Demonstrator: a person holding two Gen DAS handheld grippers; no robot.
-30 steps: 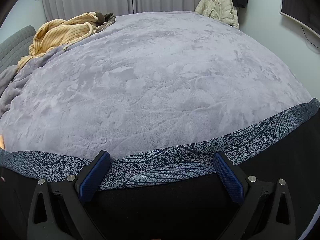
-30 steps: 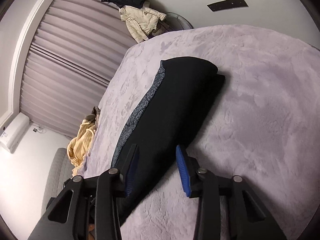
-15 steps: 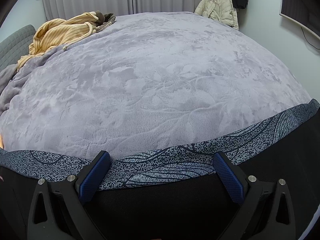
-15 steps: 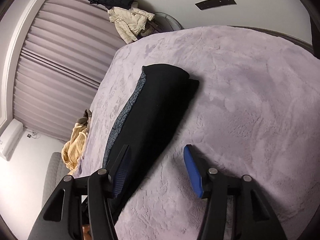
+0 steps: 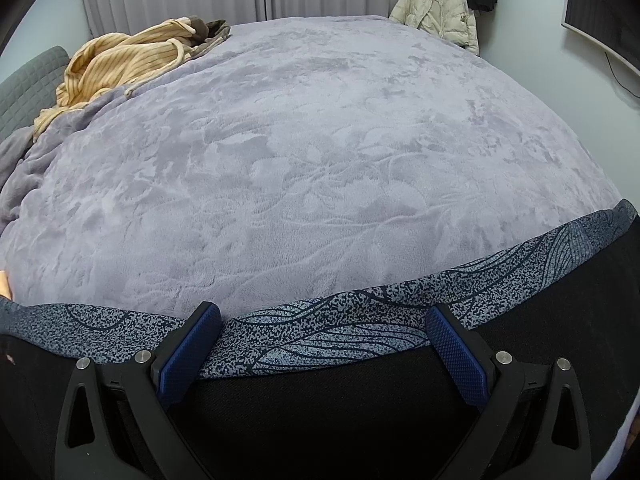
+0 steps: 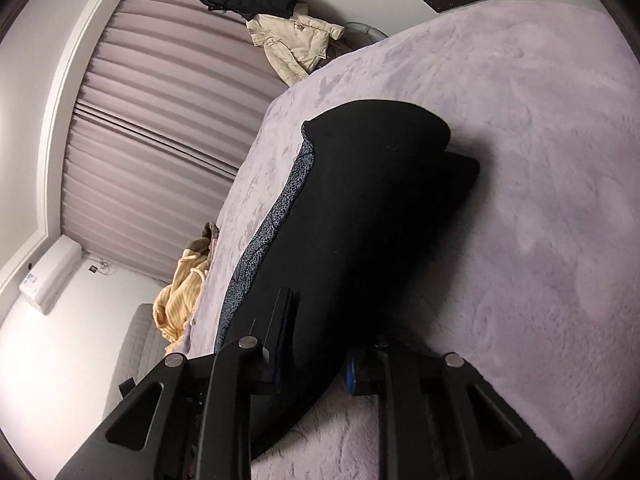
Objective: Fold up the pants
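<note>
Pants (image 6: 360,216): black with a blue-grey patterned band, lying lengthwise on the bed (image 5: 320,140) near its front edge.
Left gripper (image 5: 320,340): fingers spread wide over the patterned band, holding nothing.
Right gripper (image 6: 316,344): fingers pinching the near end of the pants.
Yellow striped garment (image 5: 120,60): heaped at the bed's far left corner.
Cream jacket (image 5: 436,12): hanging beyond the far right corner.
</note>
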